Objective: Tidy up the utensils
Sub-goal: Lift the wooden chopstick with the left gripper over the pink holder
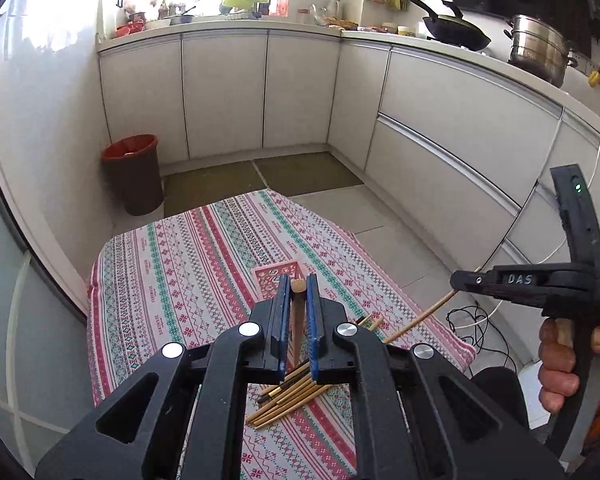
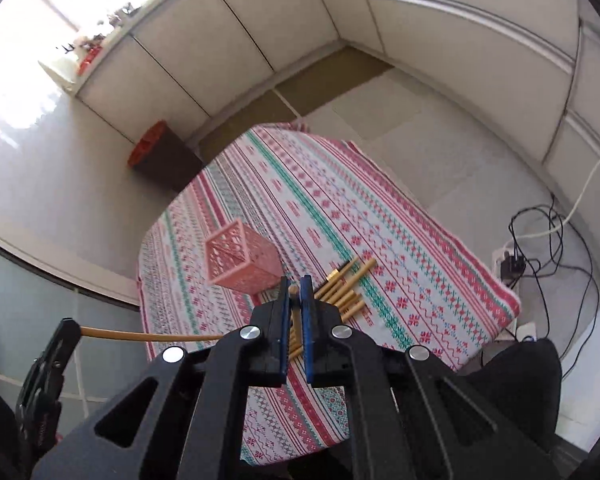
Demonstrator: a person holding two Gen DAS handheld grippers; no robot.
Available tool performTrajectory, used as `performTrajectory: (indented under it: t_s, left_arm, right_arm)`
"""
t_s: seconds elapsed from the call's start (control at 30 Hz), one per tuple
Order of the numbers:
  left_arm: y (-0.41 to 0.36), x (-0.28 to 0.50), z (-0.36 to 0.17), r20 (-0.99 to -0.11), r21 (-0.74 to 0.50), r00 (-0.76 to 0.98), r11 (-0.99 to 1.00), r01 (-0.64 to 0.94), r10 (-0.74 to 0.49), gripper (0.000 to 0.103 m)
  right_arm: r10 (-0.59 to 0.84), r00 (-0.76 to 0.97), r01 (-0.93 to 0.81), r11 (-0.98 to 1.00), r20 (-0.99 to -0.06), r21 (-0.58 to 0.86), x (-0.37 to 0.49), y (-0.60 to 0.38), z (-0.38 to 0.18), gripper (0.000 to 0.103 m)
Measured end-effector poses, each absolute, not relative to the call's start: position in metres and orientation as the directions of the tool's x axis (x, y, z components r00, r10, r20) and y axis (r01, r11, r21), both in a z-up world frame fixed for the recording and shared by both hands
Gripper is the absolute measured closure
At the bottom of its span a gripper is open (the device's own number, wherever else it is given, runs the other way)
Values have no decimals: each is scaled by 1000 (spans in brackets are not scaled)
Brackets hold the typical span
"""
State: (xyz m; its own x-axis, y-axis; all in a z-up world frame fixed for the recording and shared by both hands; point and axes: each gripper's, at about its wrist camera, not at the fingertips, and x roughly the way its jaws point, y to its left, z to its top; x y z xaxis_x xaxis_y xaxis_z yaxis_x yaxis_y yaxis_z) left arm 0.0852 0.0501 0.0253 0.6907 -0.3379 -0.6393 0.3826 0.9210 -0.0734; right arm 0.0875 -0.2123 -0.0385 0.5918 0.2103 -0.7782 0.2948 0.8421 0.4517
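Two hand-held tools work over a surface (image 2: 380, 216) draped in a striped, patterned cloth in a white-cabinet kitchen. The left tool (image 1: 299, 292) is clenched on a single chopstick (image 1: 298, 320), its rounded end standing up between the blue pads. The right tool (image 2: 295, 294) grips a chopstick (image 2: 293, 290) of its own in the same way, blunt end poking up between the closed pads (seen from the left camera, that stick slants down from the tool toward the surface edge).

The remaining chopsticks (image 2: 340, 284) lie in a loose bundle on the cloth, some pale bamboo, a few dark with gold bands, just beside a pink lattice holder (image 2: 242, 258) that stands upright near the middle of the surface. Both tools hover above that bundle, near the holder.

A bin (image 1: 134, 174) with a red rim sits on the floor by the cabinets; a wok (image 1: 456, 30) and a steel pot (image 1: 540, 48) rest on the far counter. Cables (image 2: 540, 240) trail across the floor to the right.
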Motion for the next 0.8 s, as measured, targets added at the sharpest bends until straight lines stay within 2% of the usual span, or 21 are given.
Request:
performTrajectory:
  t_s: [0.27, 0.4, 0.53, 0.6, 0.63, 0.67, 0.73, 0.8]
  left_arm:
    - [42, 112, 84, -565, -77, 751, 929, 363, -340, 96]
    - [39, 122, 101, -533, -76, 771, 928, 365, -347, 96]
    - [46, 136, 95, -536, -99, 774, 936, 337, -336, 94]
    - [57, 152, 81, -572, -138, 758, 948, 288, -313, 93]
    - [63, 163, 71, -603, -159, 739, 953, 258, -301, 89]
    - [72, 177, 56, -648, -176, 708, 959, 221, -282, 86]
    - [90, 210, 11, -759, -184, 611, 974, 133, -227, 69]
    - [107, 244, -52, -876, -162, 455, 986, 41, -163, 65]
  right_arm:
    - [239, 719, 144, 868, -653, 475, 119, -220, 64, 98]
    - [257, 735, 93, 879, -628, 468, 139, -211, 78, 98]
    - [272, 725, 49, 895, -632, 442, 160, -194, 73, 98]
    - [279, 719, 31, 902, -637, 430, 170, -187, 69, 98]
    - [282, 713, 24, 905, -642, 424, 176, -183, 66, 98]
    - [289, 705, 16, 907, -648, 421, 181, -180, 62, 98]
    - [297, 688, 12, 908, -663, 419, 193, -174, 52, 98]
    - [301, 670, 19, 907, -679, 421, 201, -171, 40, 98]
